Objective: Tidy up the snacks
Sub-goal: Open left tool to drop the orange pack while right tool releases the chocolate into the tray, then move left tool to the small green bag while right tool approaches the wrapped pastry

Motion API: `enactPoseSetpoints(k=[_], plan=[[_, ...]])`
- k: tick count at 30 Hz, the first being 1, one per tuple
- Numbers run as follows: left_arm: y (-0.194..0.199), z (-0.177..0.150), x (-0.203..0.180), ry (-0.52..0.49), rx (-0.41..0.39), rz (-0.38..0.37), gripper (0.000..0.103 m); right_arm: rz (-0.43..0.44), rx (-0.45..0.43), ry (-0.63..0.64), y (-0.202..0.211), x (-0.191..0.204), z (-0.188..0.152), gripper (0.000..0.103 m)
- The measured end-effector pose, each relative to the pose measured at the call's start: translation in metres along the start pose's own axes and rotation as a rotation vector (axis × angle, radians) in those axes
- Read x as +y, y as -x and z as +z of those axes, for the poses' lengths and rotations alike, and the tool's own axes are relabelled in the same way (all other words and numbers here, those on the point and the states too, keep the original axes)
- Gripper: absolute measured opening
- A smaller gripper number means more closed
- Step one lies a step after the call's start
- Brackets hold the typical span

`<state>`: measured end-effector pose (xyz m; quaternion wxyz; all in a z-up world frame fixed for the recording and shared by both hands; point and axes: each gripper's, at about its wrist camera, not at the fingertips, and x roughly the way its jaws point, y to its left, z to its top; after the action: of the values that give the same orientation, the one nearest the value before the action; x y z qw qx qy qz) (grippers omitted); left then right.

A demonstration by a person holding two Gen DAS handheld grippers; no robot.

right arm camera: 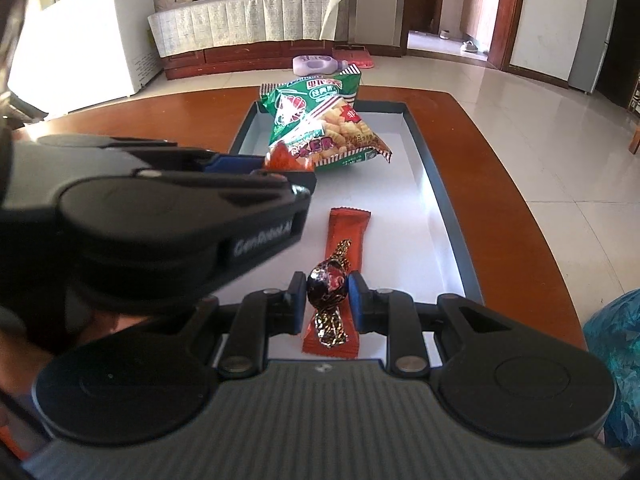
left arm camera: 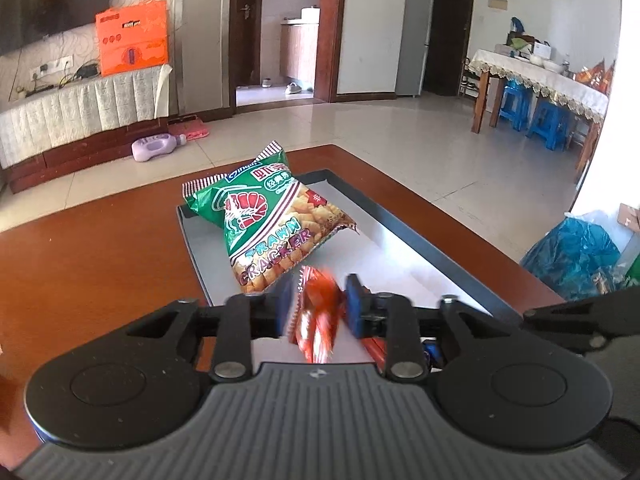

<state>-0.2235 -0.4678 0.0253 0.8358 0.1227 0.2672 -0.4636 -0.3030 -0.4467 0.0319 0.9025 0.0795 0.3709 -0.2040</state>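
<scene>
A shallow dark-rimmed white tray point(left arm camera: 400, 224) point(right arm camera: 424, 148) lies on a brown table. A green prawn cracker bag point(left arm camera: 264, 216) point(right arm camera: 324, 120) rests at its far end. My left gripper point(left arm camera: 316, 312) has its jaws apart; a blurred orange-red snack packet point(left arm camera: 318, 316) hangs between them above the tray, and whether they touch it is unclear. The left gripper also shows in the right wrist view point(right arm camera: 286, 166) with the packet's tip point(right arm camera: 286, 158). My right gripper point(right arm camera: 328, 300) is shut on a dark wrapped candy point(right arm camera: 328, 284) above a red snack bar point(right arm camera: 340, 276) lying in the tray.
The table's point(left arm camera: 100, 264) far edge drops to a tiled floor. A blue plastic bag point(left arm camera: 576, 252) point(right arm camera: 616, 344) sits off the table's right side. A purple bottle point(left arm camera: 156, 146) lies on the floor by a TV cabinet.
</scene>
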Motion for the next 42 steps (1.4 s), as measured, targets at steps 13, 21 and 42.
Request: enactPoseSetpoints(k=[13,21,42], plan=[[0.035,-0.005,-0.008,-0.012,-0.042,-0.011,0.069,-0.027,0.009,-0.003,0.001,0.006,-0.003,0.028],[0.062,-0.008,-0.014,-0.013,-0.076,0.013,0.081,-0.016,-0.031,-0.016,0.017,0.006,-0.01,0.058],[0.179,-0.045,0.048,0.138,-0.125,0.273,0.085,0.167,-0.159,0.09,0.05,0.081,0.001,0.061]])
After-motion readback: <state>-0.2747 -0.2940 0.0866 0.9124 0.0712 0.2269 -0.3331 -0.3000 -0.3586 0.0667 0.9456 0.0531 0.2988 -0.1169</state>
